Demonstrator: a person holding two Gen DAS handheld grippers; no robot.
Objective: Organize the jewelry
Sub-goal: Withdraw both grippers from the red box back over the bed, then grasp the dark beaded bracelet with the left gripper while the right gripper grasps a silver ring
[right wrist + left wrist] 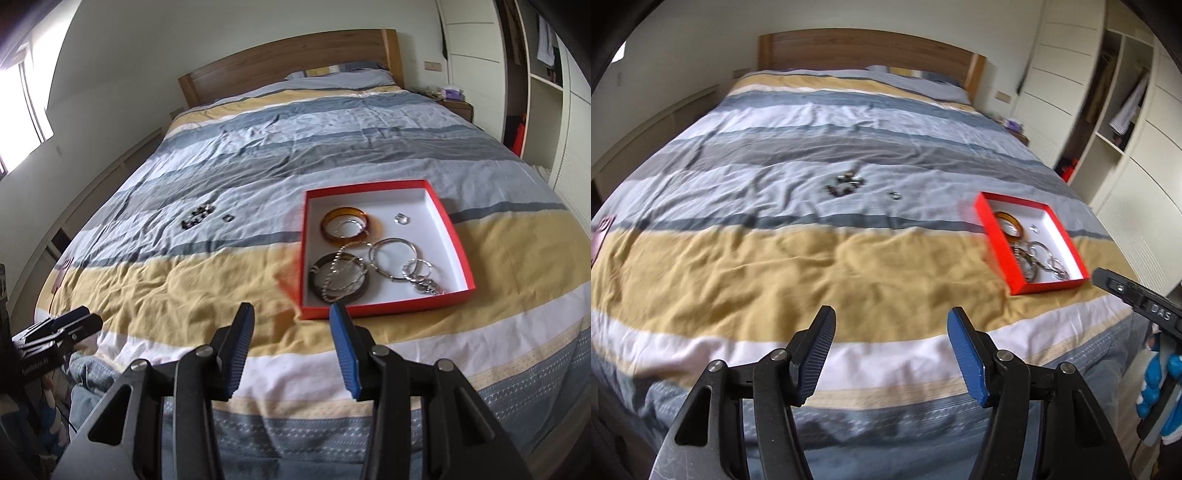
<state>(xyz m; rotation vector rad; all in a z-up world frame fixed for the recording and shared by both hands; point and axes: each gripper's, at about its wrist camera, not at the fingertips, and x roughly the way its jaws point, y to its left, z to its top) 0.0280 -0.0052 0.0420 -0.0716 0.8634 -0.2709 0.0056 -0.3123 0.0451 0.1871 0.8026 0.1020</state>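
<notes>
With both grippers, left [891,323] and right [291,319], held spread and empty, the loose ring [228,218] should be pinched gently and carried to the red box [458,243].

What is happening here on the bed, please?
A person holds a two-finger gripper in each hand above a striped bed cover and is sorting jewelry. Both the left gripper and the right gripper are open and hold nothing. A red box lies on the cover and already contains an amber bangle, a dark bangle, silver hoops and a small ring. A beaded piece and a loose ring lie outside it on the cover.
</notes>
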